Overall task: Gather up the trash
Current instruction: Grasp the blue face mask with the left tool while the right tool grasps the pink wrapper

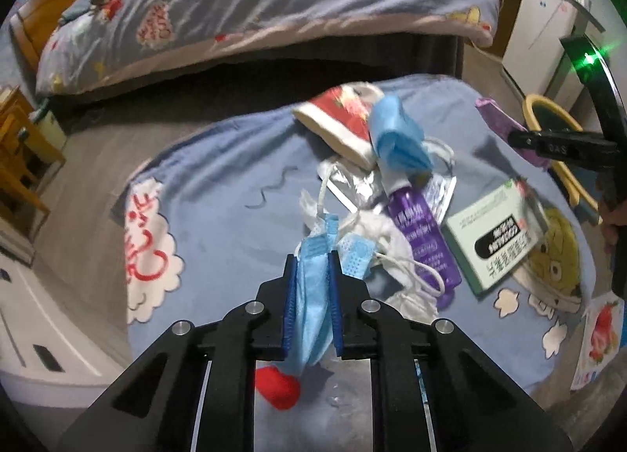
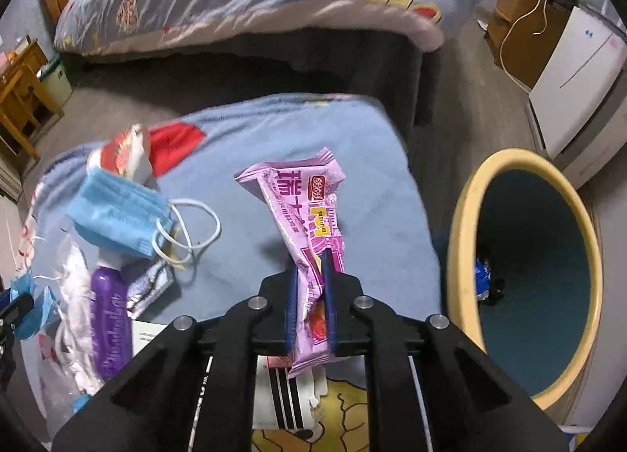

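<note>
My left tongs (image 1: 311, 260) are clamped on a crumpled blue face mask (image 1: 309, 295), which hangs down between the blue pads (image 1: 289, 307) above the blue blanket (image 1: 219, 178). At 1 o'clock of these tongs lies a litter pile: purple bottle (image 1: 421, 232), second blue mask (image 1: 395, 134), white-green box (image 1: 495, 236), red-white wrapper (image 1: 341, 115). My right tongs (image 2: 309, 262) are clamped on a pink snack wrapper (image 2: 303, 209), which stands up toward 12 o'clock. At 3 o'clock of them sits the yellow-rimmed bin (image 2: 462, 217), its interior dark teal; a blue-white scrap (image 2: 482, 277) and something dark lie at its bottom.
</note>
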Available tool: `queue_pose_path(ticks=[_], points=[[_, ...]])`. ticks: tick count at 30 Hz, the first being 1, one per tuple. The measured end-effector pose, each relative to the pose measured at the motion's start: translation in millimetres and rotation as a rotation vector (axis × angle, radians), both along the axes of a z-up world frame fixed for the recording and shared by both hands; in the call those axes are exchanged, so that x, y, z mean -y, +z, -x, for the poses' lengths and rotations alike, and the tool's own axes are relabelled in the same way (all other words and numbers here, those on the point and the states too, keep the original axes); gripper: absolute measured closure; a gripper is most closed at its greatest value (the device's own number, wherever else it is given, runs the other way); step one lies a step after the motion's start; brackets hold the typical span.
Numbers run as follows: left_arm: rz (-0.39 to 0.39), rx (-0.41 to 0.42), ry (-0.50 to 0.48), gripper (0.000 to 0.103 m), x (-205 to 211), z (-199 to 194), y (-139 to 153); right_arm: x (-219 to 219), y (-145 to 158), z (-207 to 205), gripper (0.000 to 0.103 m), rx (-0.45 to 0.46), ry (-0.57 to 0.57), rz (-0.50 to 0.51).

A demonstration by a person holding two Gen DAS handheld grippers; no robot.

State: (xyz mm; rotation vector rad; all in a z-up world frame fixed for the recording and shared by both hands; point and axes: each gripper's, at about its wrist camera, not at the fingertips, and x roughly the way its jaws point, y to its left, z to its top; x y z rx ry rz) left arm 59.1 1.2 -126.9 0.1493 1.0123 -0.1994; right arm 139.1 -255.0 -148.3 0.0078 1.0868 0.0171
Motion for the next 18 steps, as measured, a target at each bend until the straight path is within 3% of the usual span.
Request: queue_pose_path(ticks=[5,10,18], points=[[0.042,0.074,0.020,0.087,-5,1,27,4,26,4,0.092,0.042,-0.018,-0.034],[0.063,0.164,-0.010,0.087,6,11,57,10,48,10,0.092,0.082,-0.030,-0.051],[0.107,0.260,-0.075,0.087,34,18,93,37,83,30,0.092,0.150,-0.100,-0.158]])
